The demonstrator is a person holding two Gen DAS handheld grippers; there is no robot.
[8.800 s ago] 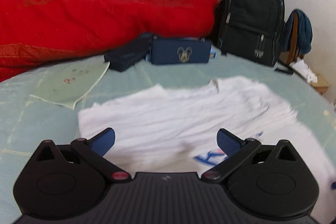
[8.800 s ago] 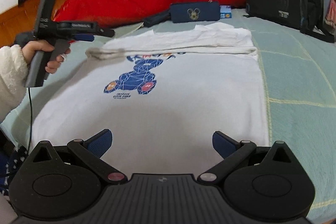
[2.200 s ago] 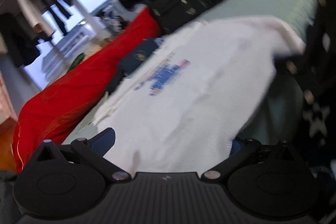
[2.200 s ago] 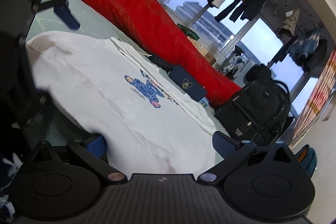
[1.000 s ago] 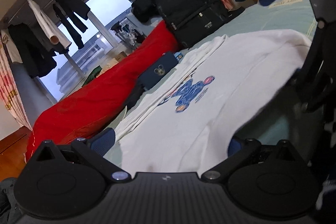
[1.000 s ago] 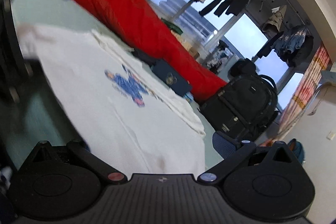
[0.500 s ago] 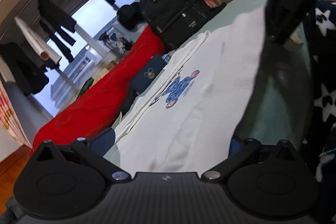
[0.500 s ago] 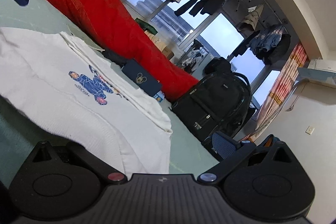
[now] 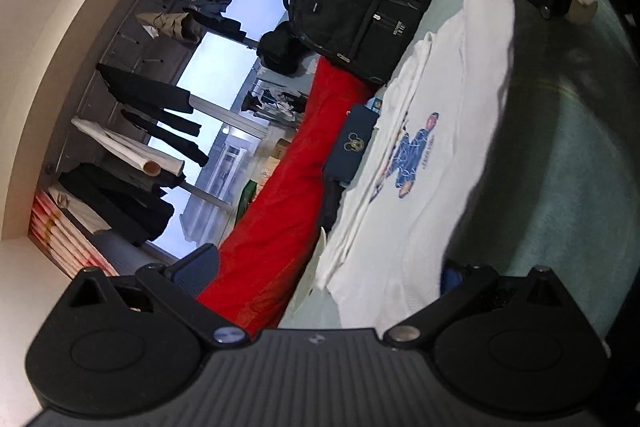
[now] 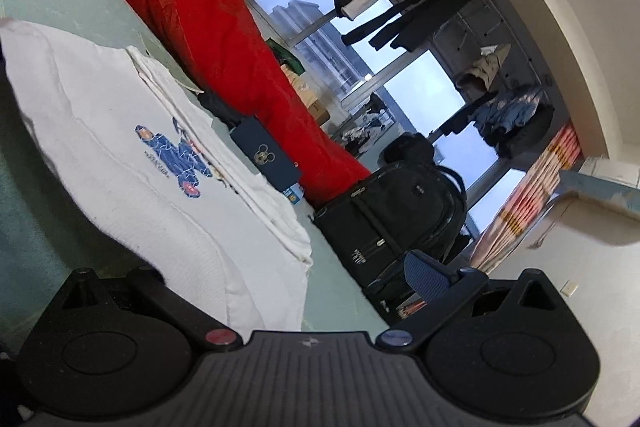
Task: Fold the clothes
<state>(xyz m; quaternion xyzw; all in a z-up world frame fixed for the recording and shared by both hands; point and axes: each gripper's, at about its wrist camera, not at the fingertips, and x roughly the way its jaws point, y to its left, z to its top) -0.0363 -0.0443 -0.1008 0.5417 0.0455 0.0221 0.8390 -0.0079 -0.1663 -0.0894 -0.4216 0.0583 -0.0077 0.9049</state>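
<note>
White T-shirt [image 9: 440, 163] lifted by its near hem above the green bed [image 9: 560, 187]. Left tongs [image 9: 326, 267] and right tongs [image 10: 280, 279] stand wide, hem cloth between the jaws; actual grip cannot be told. Red quilt [image 10: 208, 27] lies beyond, backpack [image 10: 392, 215] far right.

White tee [image 9: 432, 195] w/ blue bear print, near hem lifted off bed.

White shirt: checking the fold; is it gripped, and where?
Neither pinches the white shirt: left gripper and right gripper stand open, a hem corner draped over one finger each.
</note>
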